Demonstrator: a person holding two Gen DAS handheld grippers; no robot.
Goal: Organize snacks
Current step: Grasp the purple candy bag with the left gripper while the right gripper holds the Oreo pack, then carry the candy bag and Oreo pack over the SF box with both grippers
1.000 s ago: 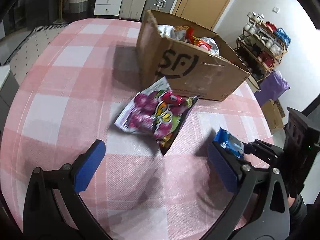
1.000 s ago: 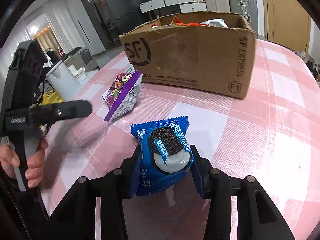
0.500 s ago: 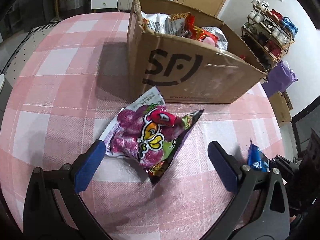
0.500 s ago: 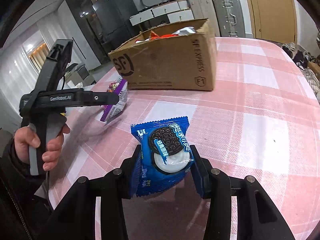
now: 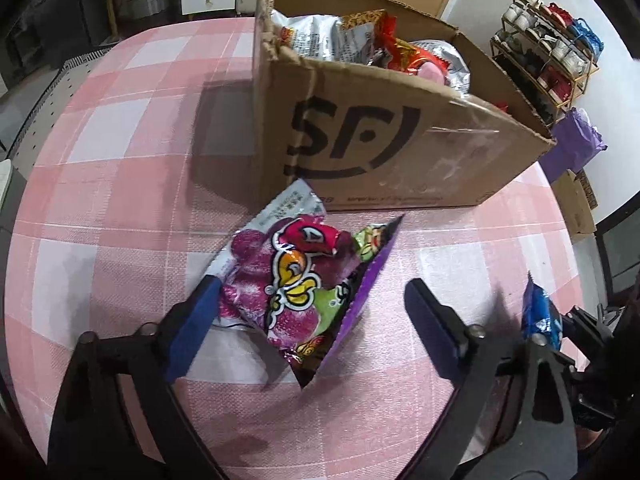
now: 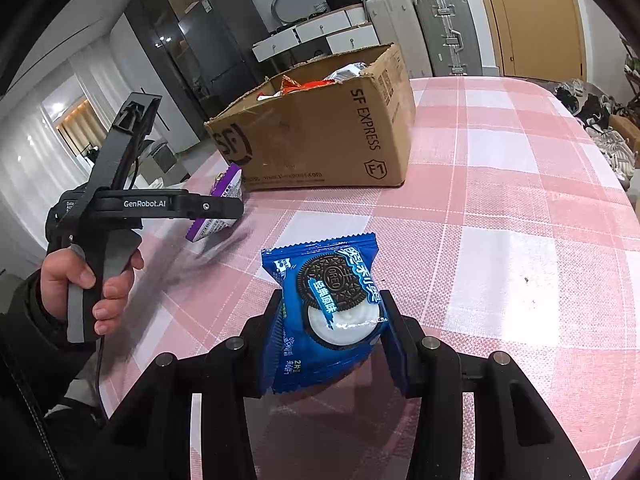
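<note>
You are bringing your left hand-held gripper (image 5: 308, 312) down around the crinkly purple-and-silver candy bag (image 5: 298, 284), which is lying flat on the pink checked surface (image 5: 120, 208) just in front of the brown cardboard box (image 5: 384, 152) already holding other snacks. Its jaws have just been closing, with the bag between them: the left pad is touching the bag's silver edge, while the right pad is standing clear of the purple edge, so nothing is being squeezed yet. The bag is looking light, soft and slippery, with loose pieces shifting inside; you would likely do best pinching across its full middle rather than a thin sealed corner. Your right hand-held gripper (image 6: 332, 328) is clenching the blue foil cookie packet (image 6: 326, 312) upright above the surface, well short of the box.
</note>
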